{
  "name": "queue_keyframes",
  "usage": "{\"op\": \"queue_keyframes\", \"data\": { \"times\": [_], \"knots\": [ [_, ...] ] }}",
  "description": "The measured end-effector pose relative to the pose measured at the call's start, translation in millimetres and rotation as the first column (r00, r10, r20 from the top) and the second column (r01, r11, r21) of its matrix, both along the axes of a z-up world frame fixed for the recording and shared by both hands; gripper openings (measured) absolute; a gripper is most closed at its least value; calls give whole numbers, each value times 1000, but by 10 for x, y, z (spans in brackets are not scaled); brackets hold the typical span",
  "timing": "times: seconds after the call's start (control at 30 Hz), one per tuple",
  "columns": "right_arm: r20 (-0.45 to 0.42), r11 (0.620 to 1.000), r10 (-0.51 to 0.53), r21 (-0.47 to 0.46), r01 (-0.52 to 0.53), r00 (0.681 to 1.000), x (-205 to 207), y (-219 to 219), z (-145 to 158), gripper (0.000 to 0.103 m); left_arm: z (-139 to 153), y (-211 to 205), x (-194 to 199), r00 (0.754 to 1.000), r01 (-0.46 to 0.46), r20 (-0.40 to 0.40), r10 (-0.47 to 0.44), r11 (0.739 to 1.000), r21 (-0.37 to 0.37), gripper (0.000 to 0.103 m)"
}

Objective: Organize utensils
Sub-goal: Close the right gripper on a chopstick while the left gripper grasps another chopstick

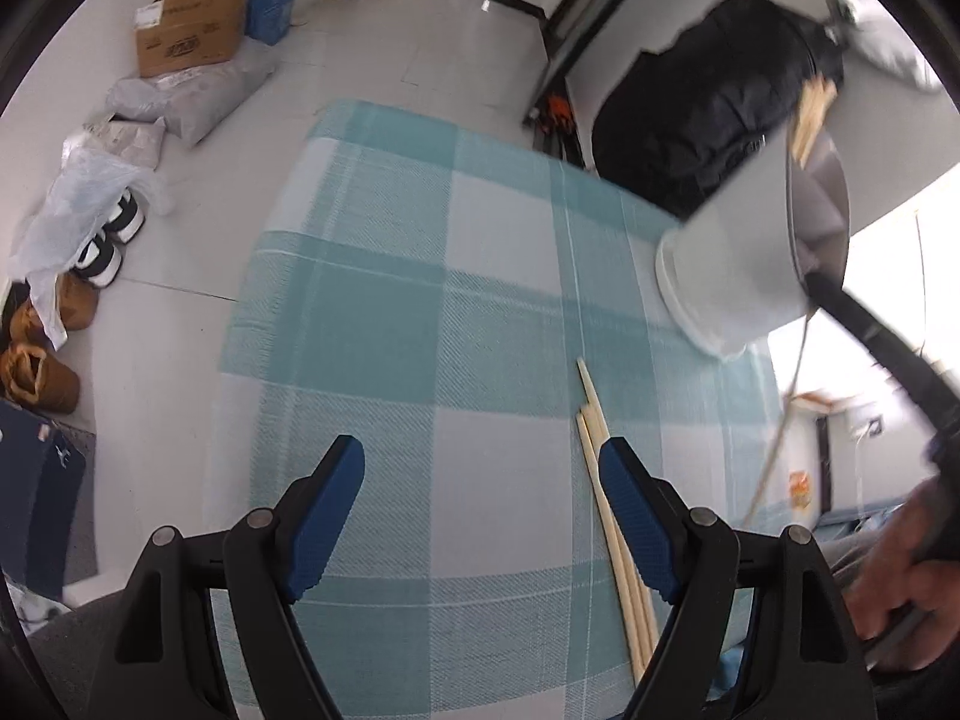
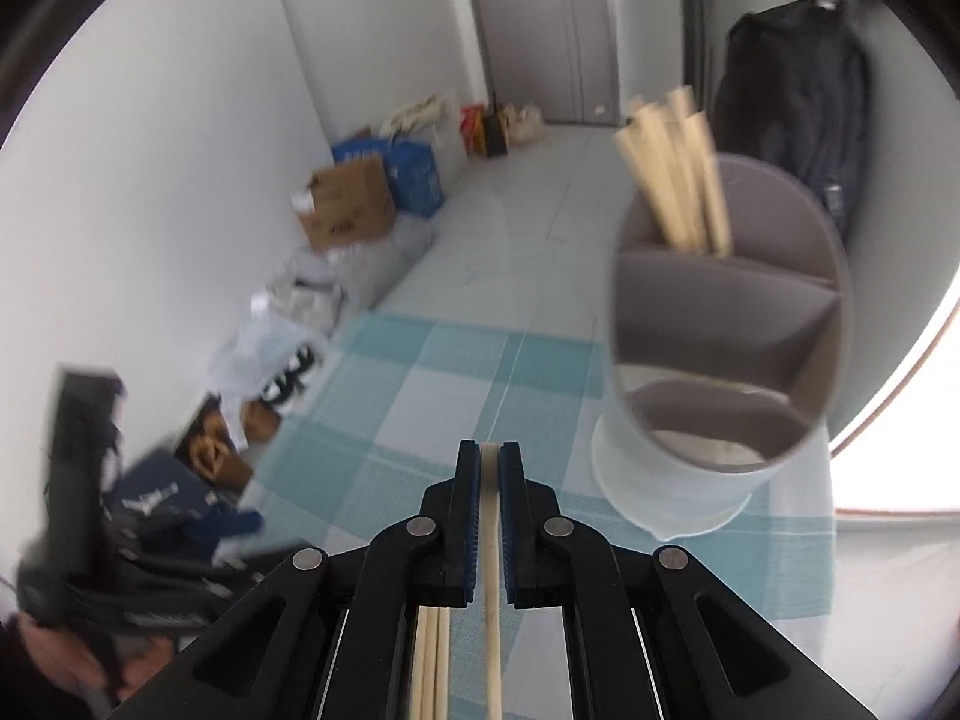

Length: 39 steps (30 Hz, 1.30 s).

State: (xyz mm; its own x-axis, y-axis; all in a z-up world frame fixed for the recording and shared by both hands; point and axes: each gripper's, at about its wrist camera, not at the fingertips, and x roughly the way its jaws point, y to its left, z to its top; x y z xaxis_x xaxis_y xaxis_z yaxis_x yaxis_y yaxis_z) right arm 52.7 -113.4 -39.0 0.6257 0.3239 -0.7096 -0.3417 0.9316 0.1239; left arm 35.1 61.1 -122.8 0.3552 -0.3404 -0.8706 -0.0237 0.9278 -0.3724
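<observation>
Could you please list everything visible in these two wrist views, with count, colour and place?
Utensil holder: one, grey with white base, divided into compartments, on the cloth's far right.
Chopsticks in holder: several, pale wood, rear compartment.
Loose chopsticks: about three, pale wood, on the cloth by the left gripper.
Held chopstick: one, pale wood.
Tablecloth: one, teal and white check.
Cardboard box: one, brown, on the floor.
Black jacket: one, hanging.
Left gripper: open.
Right gripper: shut on the held chopstick.
</observation>
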Motion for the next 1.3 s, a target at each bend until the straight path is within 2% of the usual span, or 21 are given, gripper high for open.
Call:
{"op": "queue_keyframes", "data": {
  "times": [0.17, 0.23, 0.37, 0.53, 0.6, 0.7, 0.83, 0.97, 1.13, 1.23, 1.3],
  "knots": [
    [44, 991, -53, 126, 47, 998, -178, -388, 190, 5, -24, -361, -135, 994, 108, -3, -108, 990, 91, 77],
    [59, 987, -75, 149, 65, 995, -217, -491, 227, 5, -63, -443, -183, 993, 117, -25, -115, 989, 87, 77],
    [101, 980, -102, 183, 82, 990, -306, -685, 259, 5, -126, -560, -218, 991, 128, -64, -120, 981, 145, 76],
    [93, 957, -147, 265, 117, 985, -314, -945, 201, 5, -127, -671, -261, 991, 125, -73, -110, 960, 251, 76],
    [82, 950, -150, 286, 120, 985, -287, -1003, 173, 5, -127, -736, -273, 989, 143, -79, -124, 941, 307, 77],
    [82, 948, -150, 296, 119, 985, -282, -1071, 147, 5, -140, -687, -268, 991, 114, -105, -87, 951, 289, 77],
    [80, 941, -157, 316, 124, 984, -301, -1128, 184, 5, -158, -674, -187, 988, 101, -140, -62, 950, 296, 77],
    [113, 931, -183, 339, 135, 977, -373, -1202, 253, 5, -208, -757, -57, 985, 110, -164, -55, 932, 346, 77],
    [115, 919, -203, 364, 149, 972, -383, -1289, 284, 5, -233, -764, 37, 983, 96, -183, -34, 933, 346, 78],
    [105, 911, -214, 381, 160, 971, -362, -1346, 283, 5, -215, -753, 117, 982, 88, -185, -24, 935, 345, 76],
    [97, 904, -214, 396, 160, 972, -359, -1375, 294, 5, -197, -757, 148, 984, 90, -175, -30, 934, 345, 67]
  ]
}}
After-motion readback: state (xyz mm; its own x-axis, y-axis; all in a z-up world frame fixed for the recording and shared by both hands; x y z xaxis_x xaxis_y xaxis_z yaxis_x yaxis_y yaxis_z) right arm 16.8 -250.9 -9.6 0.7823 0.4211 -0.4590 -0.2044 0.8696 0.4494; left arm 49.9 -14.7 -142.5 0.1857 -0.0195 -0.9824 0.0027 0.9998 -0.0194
